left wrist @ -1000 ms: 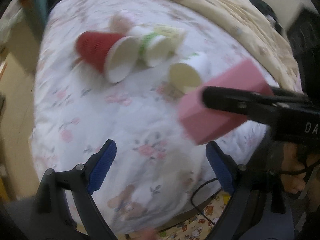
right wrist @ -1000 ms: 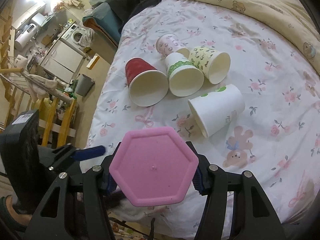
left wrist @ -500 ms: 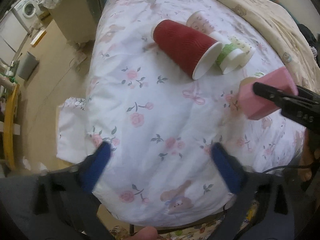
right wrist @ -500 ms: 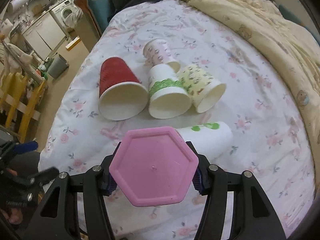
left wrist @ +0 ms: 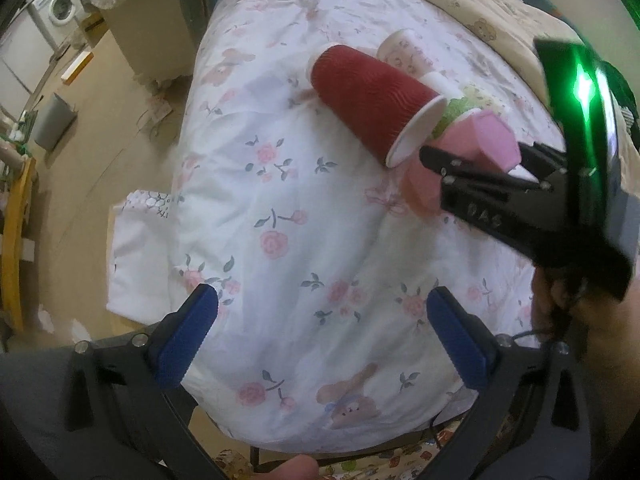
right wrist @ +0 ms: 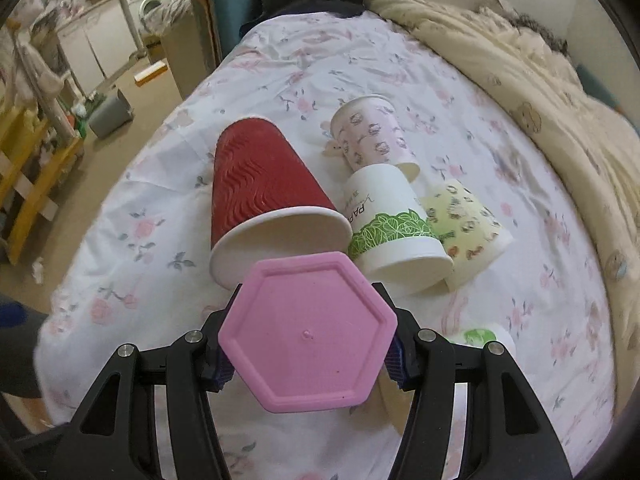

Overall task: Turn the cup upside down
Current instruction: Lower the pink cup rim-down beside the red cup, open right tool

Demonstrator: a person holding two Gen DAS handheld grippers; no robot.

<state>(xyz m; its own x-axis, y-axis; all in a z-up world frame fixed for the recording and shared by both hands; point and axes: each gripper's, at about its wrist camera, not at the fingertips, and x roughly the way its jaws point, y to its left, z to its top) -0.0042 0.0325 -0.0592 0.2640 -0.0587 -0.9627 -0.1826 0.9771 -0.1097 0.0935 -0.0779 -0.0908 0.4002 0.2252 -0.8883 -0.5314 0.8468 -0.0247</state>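
Observation:
My right gripper is shut on a pink hexagonal cup, its flat base facing the camera. The cup also shows in the left wrist view, held above the bed beside the red cup's rim. My left gripper is open and empty over the near part of the floral bed sheet. A red ribbed paper cup lies on its side, also seen in the left wrist view.
More paper cups lie on their sides: a green-leaf white one, a pink patterned one, a yellow patterned one, and a white one mostly hidden behind my right gripper. A beige quilt lies at right. The bed's left edge drops to the floor.
My right gripper carried the pink cup forward, close to the red cup's rim. My left gripper drew back and swung left, toward the bed's near edge, still open.

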